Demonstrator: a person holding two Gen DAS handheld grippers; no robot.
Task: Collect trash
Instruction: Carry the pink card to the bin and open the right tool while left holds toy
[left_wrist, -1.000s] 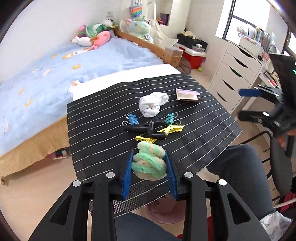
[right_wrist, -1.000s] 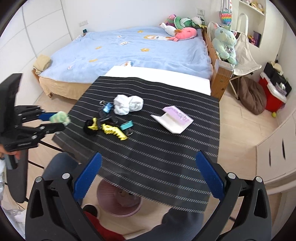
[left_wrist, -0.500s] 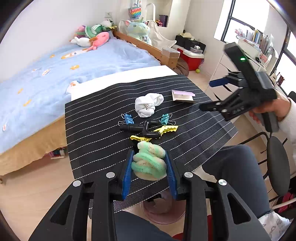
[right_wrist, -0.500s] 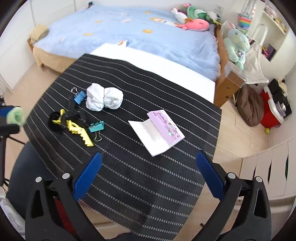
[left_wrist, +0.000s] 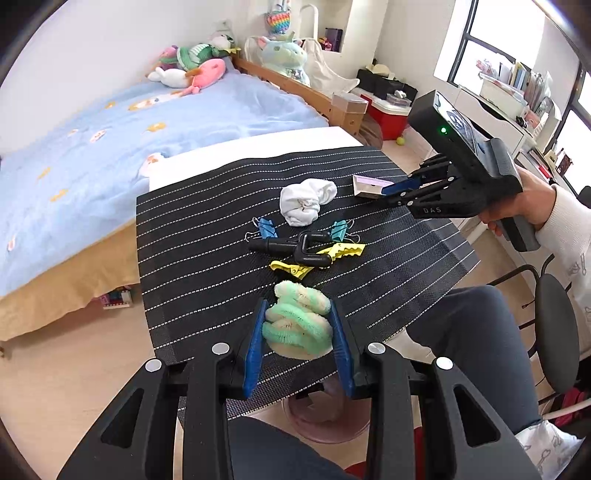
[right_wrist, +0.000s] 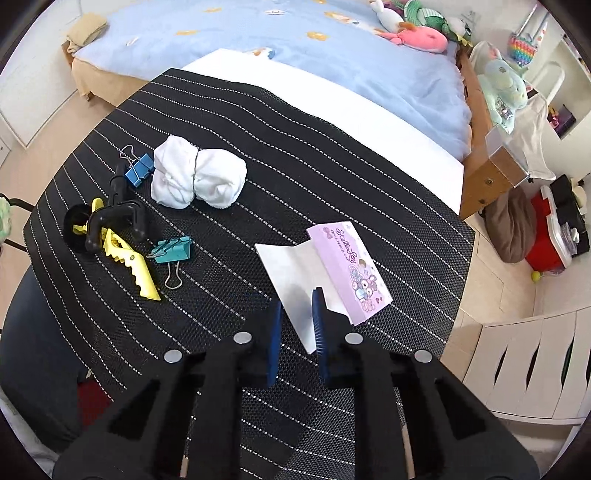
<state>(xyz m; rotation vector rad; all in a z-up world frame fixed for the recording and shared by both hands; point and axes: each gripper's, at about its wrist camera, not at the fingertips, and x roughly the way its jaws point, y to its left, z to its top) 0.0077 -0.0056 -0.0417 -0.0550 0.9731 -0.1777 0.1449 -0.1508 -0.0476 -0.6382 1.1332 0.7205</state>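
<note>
Right gripper (right_wrist: 295, 325) has swung in over the black striped mat (right_wrist: 332, 155) and dropped to the folded paper card (right_wrist: 325, 269); jaws just closing, now narrow, straddling its near white edge, pad contact unclear. Likely the next trash pick. Left gripper (left_wrist: 297, 332) unmoved, clamped on the green fuzzy wad (left_wrist: 297, 321) at the mat's near edge

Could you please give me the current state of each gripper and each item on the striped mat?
left gripper: shut on the green fuzzy wad, held above the mat's near edge.
right gripper: jaws just closing on the folded card; contact unclear.
folded card: lying half open.
white cloth: bunched up.
blue binder clip: lying closed.
teal binder clip: lying closed.
yellow clips: lying under the black holder.
</note>
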